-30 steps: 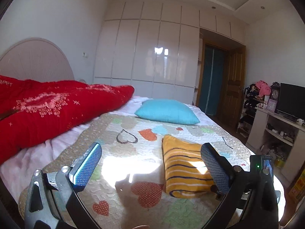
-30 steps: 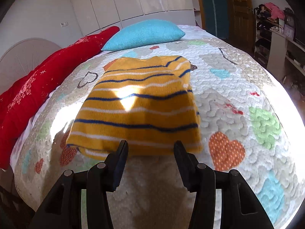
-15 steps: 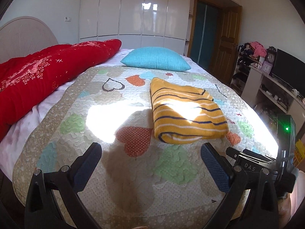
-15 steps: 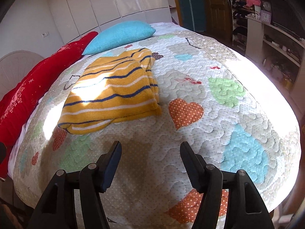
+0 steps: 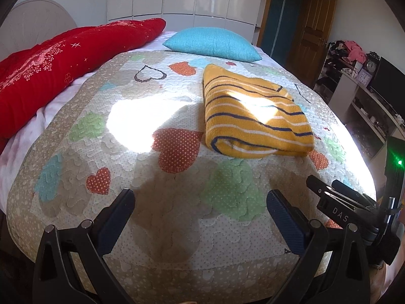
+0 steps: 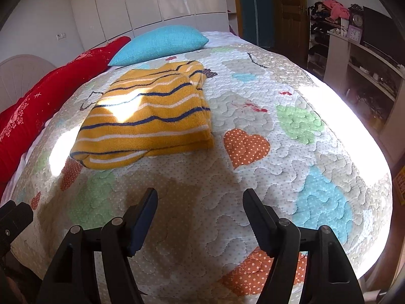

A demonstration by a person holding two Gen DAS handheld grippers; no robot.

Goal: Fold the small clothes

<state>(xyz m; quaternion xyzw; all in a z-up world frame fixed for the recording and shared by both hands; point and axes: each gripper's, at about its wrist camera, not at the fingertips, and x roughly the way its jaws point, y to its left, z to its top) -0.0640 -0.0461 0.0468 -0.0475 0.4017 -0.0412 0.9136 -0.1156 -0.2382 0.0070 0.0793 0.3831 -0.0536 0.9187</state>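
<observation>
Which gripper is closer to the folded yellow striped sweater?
Right, by a small margin. The right gripper sits just before the sweater's near edge, opening and empty; the left gripper is open, farther back, to its left.

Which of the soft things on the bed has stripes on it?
The folded yellow garment, lying on the heart quilt, has the stripes: dark blue and white. The blue pillow behind it is plain, and the red blanket has sparkly white patterns, not stripes.
</observation>
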